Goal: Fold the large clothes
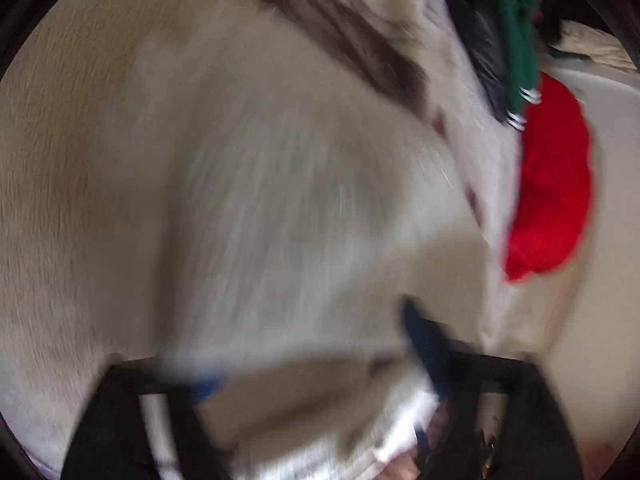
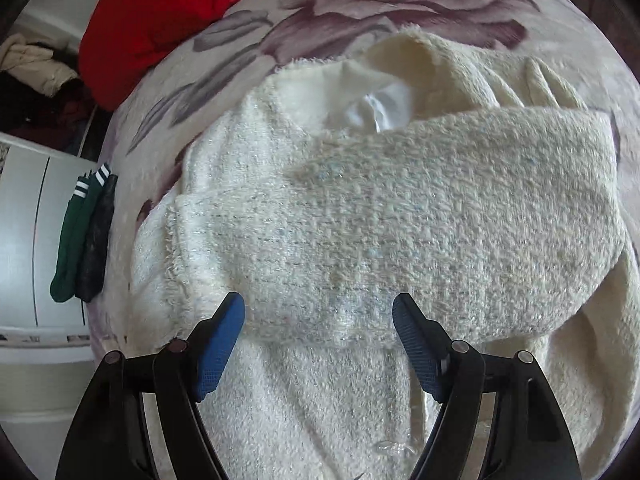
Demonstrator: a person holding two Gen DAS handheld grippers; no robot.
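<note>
The bed cover (image 2: 400, 12) is the biggest thing here. It is pale with big purple flowers, and it is spread flat, which makes a wide soft place for folding.

On top of it lies the cream sweater (image 2: 400, 220). It is thick and fuzzy with little shiny threads. 1 part is already laid across the middle, so I think the fold has begun. The neck hole with its white tag (image 2: 380, 108) is at the far end, so the bottom hem is probably the near end.

A red cloth (image 2: 160, 12) is bunched at the far left edge of the cover, well apart from the sweater. It looks pushed aside to keep the folding spot free. A green and black garment with white stripes (image 2: 84, 232) hangs over the left edge of the bed, also out of the way.

The right gripper (image 2: 318, 316) sits just above the near edge of the folded part. Its 2 blue fingers (image 2: 224, 340) are spread wide and grasp nothing.

The left gripper (image 1: 320, 360) view is very blurry. Pale cloth covers the space between its fingers, so it may be gripping the sweater, but I cannot tell.
</note>
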